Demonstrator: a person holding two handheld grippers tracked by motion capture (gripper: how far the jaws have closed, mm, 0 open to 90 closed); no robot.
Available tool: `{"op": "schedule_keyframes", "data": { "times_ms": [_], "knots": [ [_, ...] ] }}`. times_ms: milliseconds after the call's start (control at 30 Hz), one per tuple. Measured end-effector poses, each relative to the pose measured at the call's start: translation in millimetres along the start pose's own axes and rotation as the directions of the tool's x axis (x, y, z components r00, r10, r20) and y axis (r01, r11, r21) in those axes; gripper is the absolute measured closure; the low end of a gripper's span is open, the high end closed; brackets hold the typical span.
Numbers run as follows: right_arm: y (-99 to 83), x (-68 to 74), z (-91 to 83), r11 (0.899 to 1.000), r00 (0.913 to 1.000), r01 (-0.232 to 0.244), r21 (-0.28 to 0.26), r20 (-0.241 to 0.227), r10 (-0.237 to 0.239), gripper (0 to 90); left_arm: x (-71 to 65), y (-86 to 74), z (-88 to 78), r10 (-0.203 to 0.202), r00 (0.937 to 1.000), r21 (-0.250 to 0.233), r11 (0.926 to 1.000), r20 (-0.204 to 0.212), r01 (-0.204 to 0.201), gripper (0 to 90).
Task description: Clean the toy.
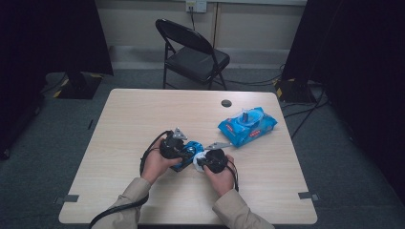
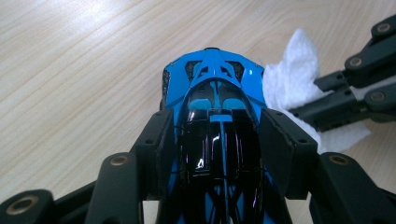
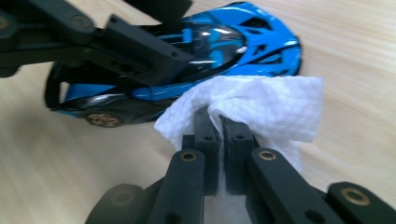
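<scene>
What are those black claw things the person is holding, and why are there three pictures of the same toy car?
Those claws are grippers, hand-held pinchers with two black jaws. One picture looks down from above the wooden table; the other two come from small cameras riding on each gripper, so you see the car up close from two sides. The left gripper is clamped on a blue and black toy car, holding it steady. The right gripper is pinched shut on a white wipe, pressed against the car's side, probably to clean it. Farther back on the table lies a blue pack of wipes. A black folding chair stands behind the table.
</scene>
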State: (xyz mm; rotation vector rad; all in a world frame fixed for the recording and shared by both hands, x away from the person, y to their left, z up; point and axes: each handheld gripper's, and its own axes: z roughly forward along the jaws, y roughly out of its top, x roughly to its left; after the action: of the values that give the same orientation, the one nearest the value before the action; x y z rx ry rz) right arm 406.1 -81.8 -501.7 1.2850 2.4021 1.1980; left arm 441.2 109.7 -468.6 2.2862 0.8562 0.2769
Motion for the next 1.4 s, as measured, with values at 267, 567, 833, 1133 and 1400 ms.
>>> {"op": "schedule_keyframes", "data": {
  "times_ms": [267, 567, 833, 1133, 1400],
  "knots": [
    [-0.8, 18.4, 3.7, 0.999, 0.9983, 0.033, 0.025, -0.048, -0.032, 86.9, 0.0, 0.0, 0.0, 0.000, 1.0000, -0.001, 1.0000, -0.001, 0.000, 46.9],
    [-3.6, 30.2, 5.6, 0.998, 0.9942, 0.055, 0.030, -0.094, -0.052, 86.9, 0.1, -0.3, 0.1, 0.001, 1.0000, -0.004, 1.0000, -0.001, -0.001, 46.9],
    [-6.8, 42.4, 7.1, 0.997, 0.9881, 0.071, 0.036, -0.139, -0.066, 87.0, -0.3, -0.4, 0.0, 0.001, 1.0000, -0.004, 1.0000, -0.004, -0.001, 46.9],
    [-10.1, 57.5, 10.6, 0.995, 0.9770, 0.093, 0.036, -0.196, -0.084, 86.9, -0.4, -0.9, 0.0, -0.006, 1.0000, -0.011, 0.9999, -0.004, 0.005, 46.9],
    [-14.6, 65.4, 8.6, 0.993, 0.9630, 0.112, 0.048, -0.252, -0.097, 87.0, 0.4, -1.7, -0.3, -0.002, 1.0000, -0.011, 0.9999, -0.002, 0.002, 46.9]
  ]
}}
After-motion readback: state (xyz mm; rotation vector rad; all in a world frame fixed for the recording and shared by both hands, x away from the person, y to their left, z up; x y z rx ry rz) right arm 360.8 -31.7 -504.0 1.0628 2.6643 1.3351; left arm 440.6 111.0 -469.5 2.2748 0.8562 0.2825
